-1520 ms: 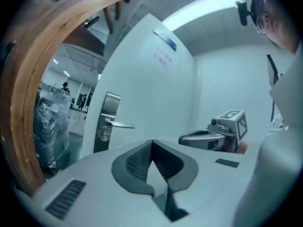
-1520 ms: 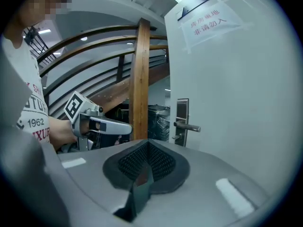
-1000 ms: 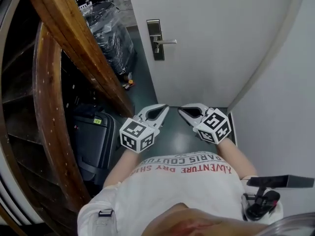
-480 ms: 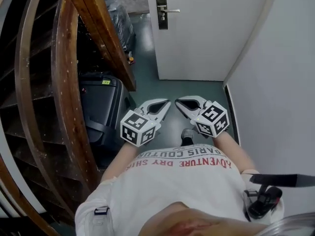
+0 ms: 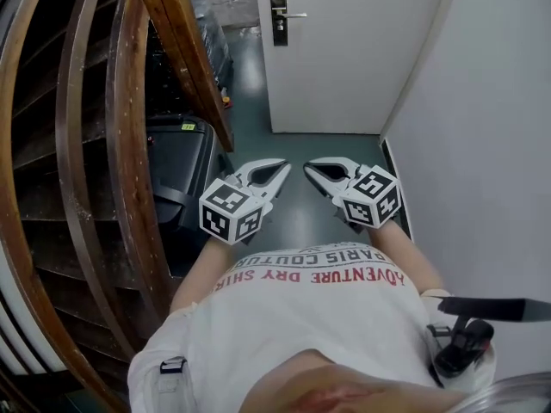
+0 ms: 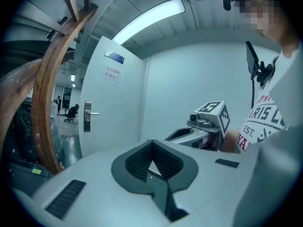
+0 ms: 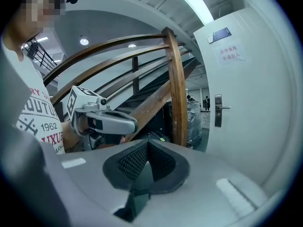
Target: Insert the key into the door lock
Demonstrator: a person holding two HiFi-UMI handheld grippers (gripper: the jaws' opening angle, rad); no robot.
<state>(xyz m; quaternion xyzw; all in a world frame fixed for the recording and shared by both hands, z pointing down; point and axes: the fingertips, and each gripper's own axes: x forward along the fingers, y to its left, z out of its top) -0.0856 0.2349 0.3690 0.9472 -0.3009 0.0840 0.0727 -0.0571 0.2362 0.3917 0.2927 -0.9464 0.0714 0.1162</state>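
A white door [image 5: 344,50] stands shut ahead, with a metal lock plate and lever handle [image 5: 277,15] on its left side. The lock also shows in the left gripper view [image 6: 87,116] and the right gripper view [image 7: 218,110]. My left gripper [image 5: 282,167] and right gripper [image 5: 310,165] hover side by side over the grey floor, well short of the door. Both point toward it. Both are shut, the left [image 6: 152,143] and the right [image 7: 148,143] alike, with nothing visible between the pads. No key shows in any view.
A curved wooden stair rail [image 5: 185,67] runs along the left. A black suitcase [image 5: 176,175] sits beneath it, and plastic-wrapped goods [image 5: 215,46] lie farther back. A white wall [image 5: 482,144] closes off the right side. The person's white T-shirt fills the bottom.
Both grippers and the head have drawn back from the door, which now looks smaller and higher in the head view. The grippers remain side by side and shut.
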